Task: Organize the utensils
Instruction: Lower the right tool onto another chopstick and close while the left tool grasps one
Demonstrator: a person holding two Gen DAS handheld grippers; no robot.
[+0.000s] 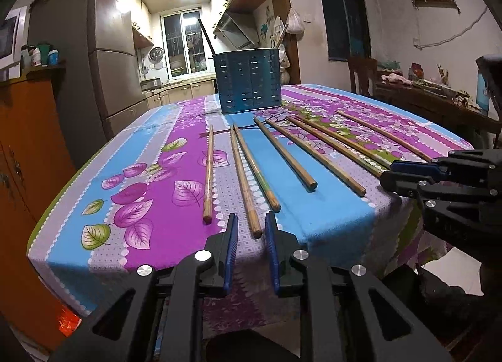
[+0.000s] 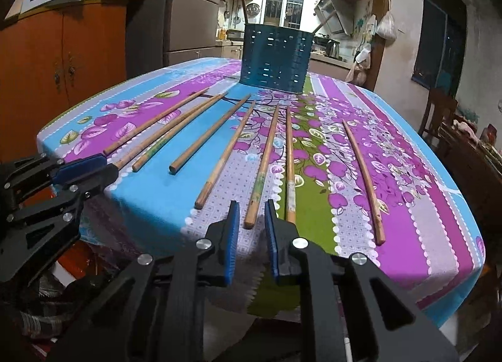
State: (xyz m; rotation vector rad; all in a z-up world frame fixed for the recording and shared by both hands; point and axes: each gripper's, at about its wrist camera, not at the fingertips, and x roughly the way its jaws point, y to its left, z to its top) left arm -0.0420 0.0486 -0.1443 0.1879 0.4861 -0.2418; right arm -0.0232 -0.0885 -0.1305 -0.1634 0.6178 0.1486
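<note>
Several wooden chopsticks lie fanned out on the flowered tablecloth. Behind them stands a blue slotted utensil holder with two sticks leaning inside. My left gripper sits at the table's near edge. Its blue pads stand on either side of the near end of one chopstick, with a gap on both sides. My right gripper flanks the end of another chopstick the same way, its pads apart from the wood. Each gripper also shows in the other view, the left gripper and the right gripper.
An orange cabinet stands left of the table, with a steel fridge behind it. On the right are a wooden chair and a cluttered side table. The cloth hangs over the table's near edge.
</note>
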